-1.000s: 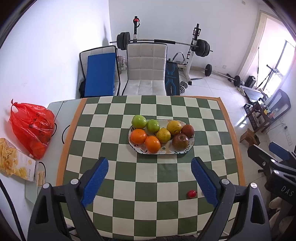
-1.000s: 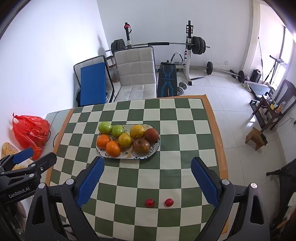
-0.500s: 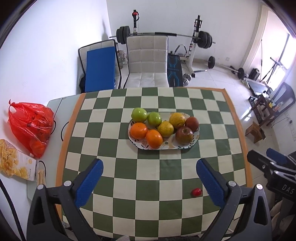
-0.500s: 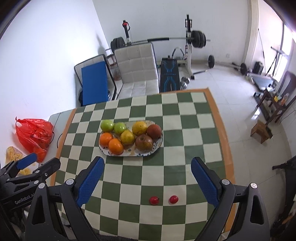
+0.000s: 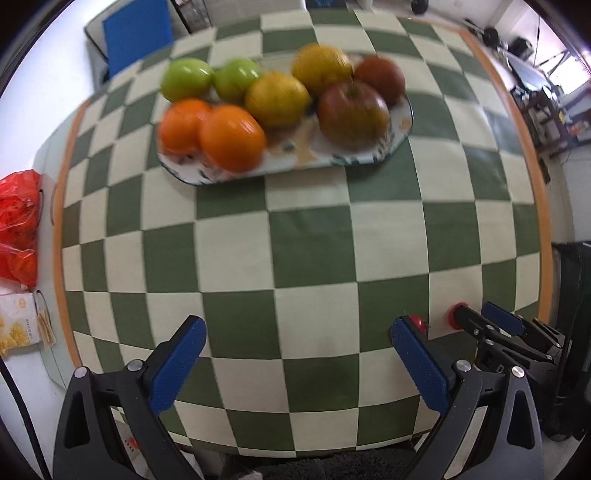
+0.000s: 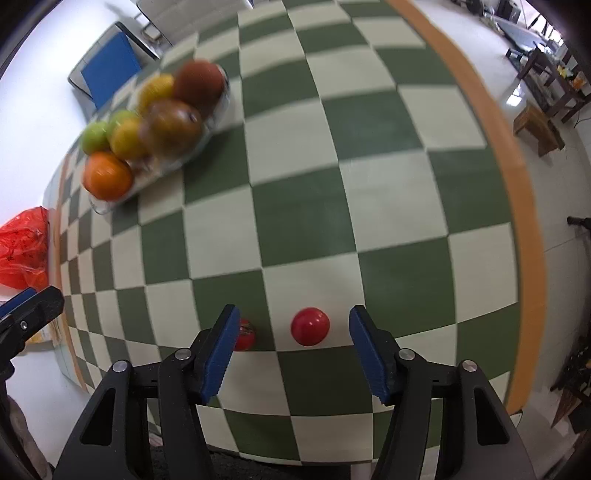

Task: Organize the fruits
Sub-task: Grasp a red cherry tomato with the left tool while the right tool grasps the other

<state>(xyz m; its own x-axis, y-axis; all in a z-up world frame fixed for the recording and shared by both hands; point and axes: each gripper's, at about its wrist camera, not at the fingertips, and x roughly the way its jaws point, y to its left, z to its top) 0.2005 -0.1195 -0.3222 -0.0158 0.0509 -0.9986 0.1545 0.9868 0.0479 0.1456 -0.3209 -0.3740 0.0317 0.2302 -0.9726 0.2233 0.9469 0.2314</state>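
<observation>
A patterned plate (image 5: 332, 164) holds two green apples, two oranges, two yellow fruits and two dark red fruits; it also shows in the right wrist view (image 6: 110, 203). Two small red fruits lie on the checked cloth near the front edge. My right gripper (image 6: 291, 332) is open, low over the table, with one small red fruit (image 6: 309, 326) between its fingers and the other (image 6: 244, 334) just behind its left finger. My left gripper (image 5: 295, 354) is open and empty over the cloth; the small fruits (image 5: 455, 320) show to its right, partly hidden.
A red plastic bag (image 5: 18, 229) and a snack box (image 5: 18, 325) lie off the table's left side. The table's orange-trimmed right edge (image 6: 517, 206) is close to the right gripper. A blue chair (image 5: 136, 29) stands behind the table.
Both grippers have dropped from high above the table to just over it. The right gripper now straddles one small red fruit and its jaws stand narrower.
</observation>
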